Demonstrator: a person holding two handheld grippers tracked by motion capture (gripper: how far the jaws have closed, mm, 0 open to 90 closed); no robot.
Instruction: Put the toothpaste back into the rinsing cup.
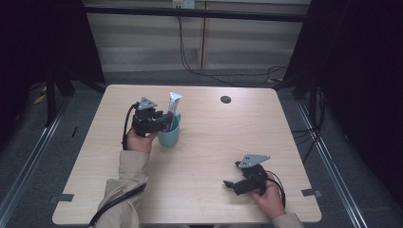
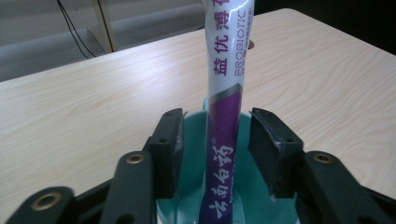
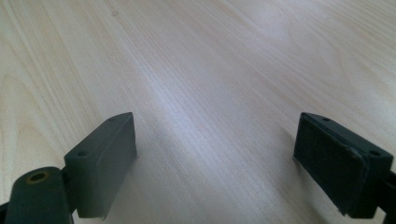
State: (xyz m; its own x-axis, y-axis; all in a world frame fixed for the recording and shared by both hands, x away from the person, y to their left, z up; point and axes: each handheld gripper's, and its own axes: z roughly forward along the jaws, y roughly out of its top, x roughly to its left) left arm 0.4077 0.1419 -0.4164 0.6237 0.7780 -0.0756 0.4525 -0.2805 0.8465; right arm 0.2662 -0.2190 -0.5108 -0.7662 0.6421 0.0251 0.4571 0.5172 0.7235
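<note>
A teal plastic cup (image 1: 169, 135) stands on the light wooden desk (image 1: 214, 142), left of the middle and nearer the far edge than the near one. A white and purple toothpaste tube (image 1: 173, 108) stands upright in the cup, its upper part rising above the rim. The left tool (image 1: 161, 118) sits just left of the cup, its jaws reaching over the rim on either side of the tube (image 2: 223, 140), with a gap on each side. The right tool (image 1: 231, 185) lies low over the desk near the front right corner, well apart from the cup. A small round dark hole (image 1: 225, 99) lies in the desk behind and to the right of the cup, near the far edge.
</note>
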